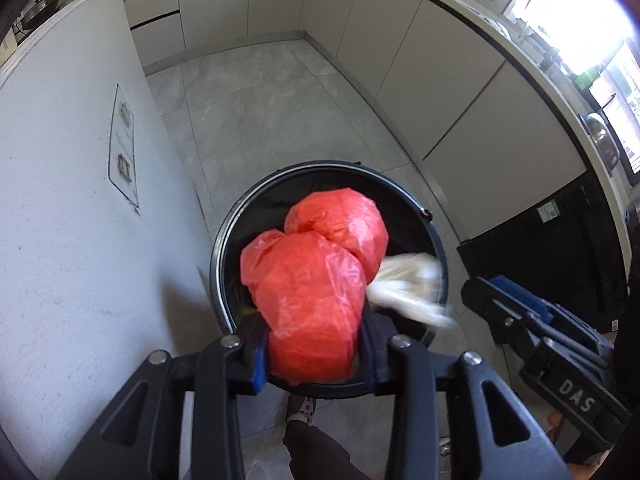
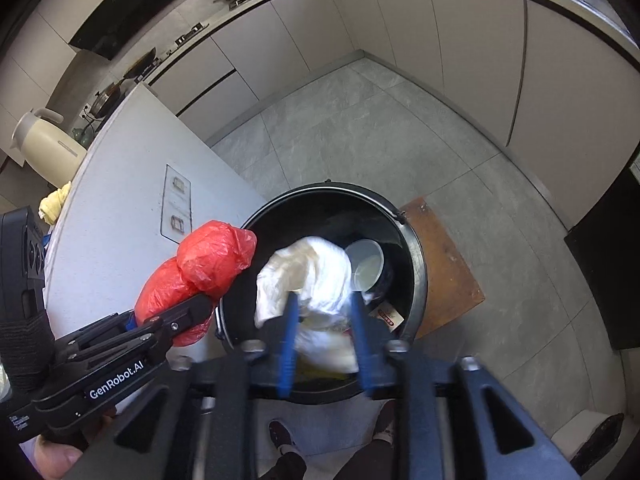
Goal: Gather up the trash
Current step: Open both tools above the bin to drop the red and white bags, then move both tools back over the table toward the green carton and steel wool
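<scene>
two red bags (image 1: pixel 312 300), one white bag (image 2: pixel 308 276), one black bin (image 2: pixel 416 276), one plastic cup (image 2: pixel 366 266)

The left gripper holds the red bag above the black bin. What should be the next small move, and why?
Probably open the left gripper so the red bag drops. It hangs over the black bin's open mouth, and the white bag from the open right gripper seems already inside.

White "GenRobot.AI" lettering runs along the black plastic left gripper (image 2: pixel 208 300) at eight o'clock in the right wrist view; white "DAS" marks the black plastic right gripper (image 1: pixel 476 292) at four o'clock in the left wrist view.
</scene>
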A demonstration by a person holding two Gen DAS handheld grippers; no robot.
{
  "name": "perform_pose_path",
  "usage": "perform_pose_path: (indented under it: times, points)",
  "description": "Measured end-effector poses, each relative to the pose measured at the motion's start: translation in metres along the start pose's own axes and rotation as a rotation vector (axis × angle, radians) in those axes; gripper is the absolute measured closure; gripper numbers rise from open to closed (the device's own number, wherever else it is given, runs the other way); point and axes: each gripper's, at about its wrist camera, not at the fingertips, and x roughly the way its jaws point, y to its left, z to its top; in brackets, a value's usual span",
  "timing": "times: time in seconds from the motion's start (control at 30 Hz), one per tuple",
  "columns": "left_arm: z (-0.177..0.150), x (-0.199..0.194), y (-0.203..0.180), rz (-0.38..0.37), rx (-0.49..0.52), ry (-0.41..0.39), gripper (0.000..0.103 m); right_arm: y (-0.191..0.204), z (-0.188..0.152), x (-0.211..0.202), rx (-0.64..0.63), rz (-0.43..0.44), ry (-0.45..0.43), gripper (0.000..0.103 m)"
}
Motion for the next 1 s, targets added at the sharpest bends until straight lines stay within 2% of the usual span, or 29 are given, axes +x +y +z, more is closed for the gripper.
perform_pose_path:
  times: [0.03,0.2,0.53,1.0]
  points:
    - [0.001,0.002,0.000,0.010,-0.004,0.004,0.052,-0.001,0.001,0.002,0.000,-0.001,0.000,0.054]
    - [0.007,-0.001,0.000,0.039,-0.018,-0.025,0.047,-0.008,0.007,0.001,0.015,0.001,-0.032,0.054]
    - [0.017,-0.006,-0.004,0.046,0.007,-0.045,0.047,-0.014,0.011,-0.003,0.026,0.001,-0.033,0.054]
    - [0.023,-0.080,-0.005,0.054,0.010,-0.137,0.047,0.007,0.024,-0.040,0.010,0.015,-0.066,0.053]
